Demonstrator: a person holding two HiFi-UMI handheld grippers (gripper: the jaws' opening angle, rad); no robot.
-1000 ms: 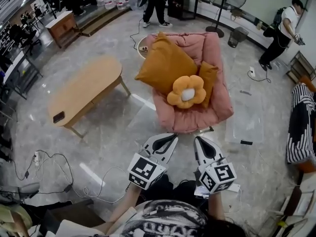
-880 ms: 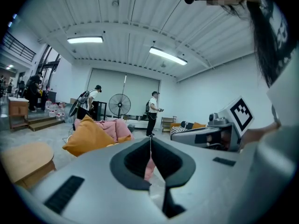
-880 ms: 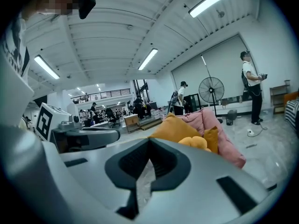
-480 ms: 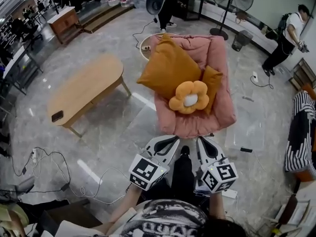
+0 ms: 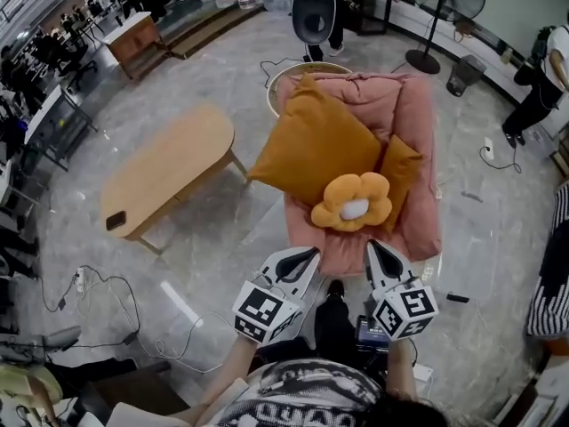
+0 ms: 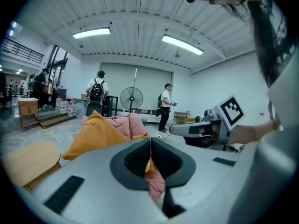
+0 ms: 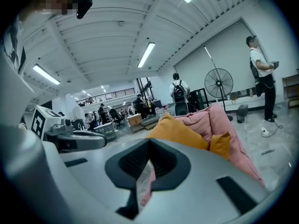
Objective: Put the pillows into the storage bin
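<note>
The left gripper [image 5: 311, 254] and right gripper [image 5: 373, 245], both clenched on nothing, are being held side by side just near of a pink chair [image 5: 420, 114]. A large orange pillow [image 5: 316, 145], a flower pillow [image 5: 353, 201] and a small orange pillow [image 5: 400, 169] are being cradled on its seat, with a wooden table [image 5: 169, 163] to the left.

No word, number or brand name can be read anywhere. The nearest things to signs are the black-and-white square markers on the cube of the left tool [image 5: 307, 256] and the cube of the right tool [image 5: 375, 249]; they are block patterns, not letters. The black-and-white print on the person's shirt [image 5: 302, 397], at the bottom of the head view, is too broken up to read.
</note>
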